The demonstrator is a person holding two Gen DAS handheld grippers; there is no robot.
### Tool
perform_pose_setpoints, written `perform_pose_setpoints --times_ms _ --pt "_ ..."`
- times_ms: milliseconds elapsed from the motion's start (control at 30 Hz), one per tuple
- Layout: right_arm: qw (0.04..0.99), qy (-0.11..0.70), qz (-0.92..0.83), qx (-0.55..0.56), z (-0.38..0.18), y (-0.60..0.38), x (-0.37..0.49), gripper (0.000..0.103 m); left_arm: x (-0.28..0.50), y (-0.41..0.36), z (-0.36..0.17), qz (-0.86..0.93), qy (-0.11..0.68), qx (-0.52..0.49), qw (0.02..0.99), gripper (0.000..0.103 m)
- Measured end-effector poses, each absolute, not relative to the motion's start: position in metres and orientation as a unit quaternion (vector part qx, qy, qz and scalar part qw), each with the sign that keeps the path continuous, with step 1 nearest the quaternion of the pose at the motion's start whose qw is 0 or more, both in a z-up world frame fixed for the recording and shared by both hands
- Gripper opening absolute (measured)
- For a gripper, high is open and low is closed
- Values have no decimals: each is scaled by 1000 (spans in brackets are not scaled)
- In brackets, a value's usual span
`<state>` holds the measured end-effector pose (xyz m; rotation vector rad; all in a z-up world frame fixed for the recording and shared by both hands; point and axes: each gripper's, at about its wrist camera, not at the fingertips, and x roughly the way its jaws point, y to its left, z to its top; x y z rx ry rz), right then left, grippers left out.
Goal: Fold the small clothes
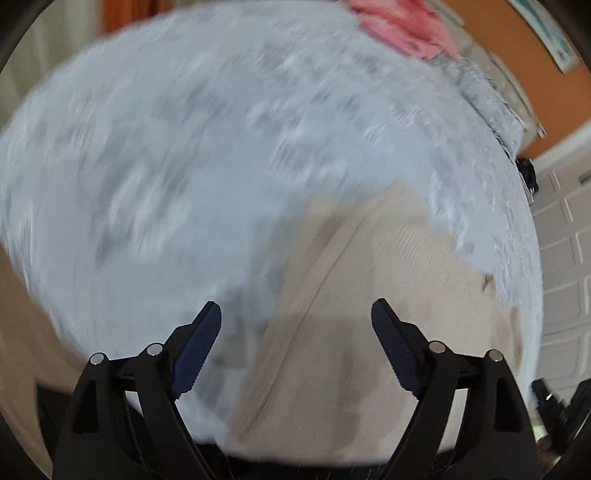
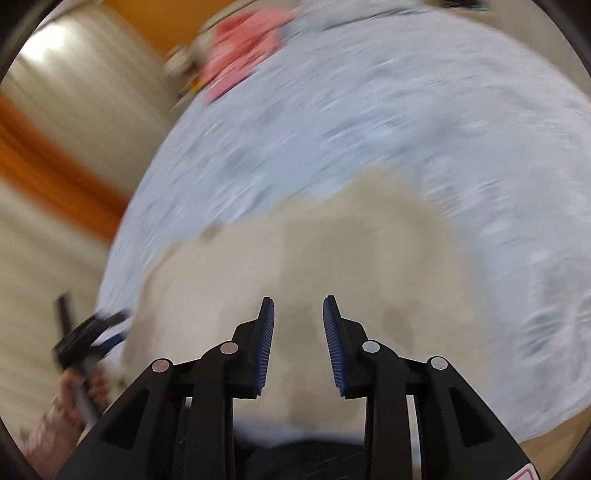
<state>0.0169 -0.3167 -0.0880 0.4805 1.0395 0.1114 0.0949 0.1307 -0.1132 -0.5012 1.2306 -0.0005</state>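
A beige ribbed garment (image 1: 354, 332) lies on a pale blue patterned cloth-covered table (image 1: 166, 166) near the front edge. My left gripper (image 1: 295, 310) is open wide and empty, hovering over the garment's left edge. In the right wrist view the same beige garment (image 2: 295, 258) fills the lower middle, and my right gripper (image 2: 298, 306) is open with a narrower gap, empty, above the garment. Both views are blurred by motion.
A pink garment (image 1: 402, 26) lies at the table's far edge, also in the right wrist view (image 2: 240, 51). The left gripper and the hand that holds it (image 2: 85, 343) show at the lower left of the right view. Orange wall (image 1: 554, 103) and white door (image 1: 565, 240) stand to the right.
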Motion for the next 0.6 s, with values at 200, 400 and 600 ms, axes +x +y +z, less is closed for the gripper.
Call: perform_pose_setpoints --times_ms 200,400,600 --pt "810 536 198 134 -114 -160 52 24 53 131 -145 12 594 -277 755 79" --pt "809 575 91 84 -155 -189 78 20 62 127 -148 40 613 -255 747 80" --pt "809 551 -82 186 -126 -335 24 15 68 130 -153 29 606 -296 738 98"
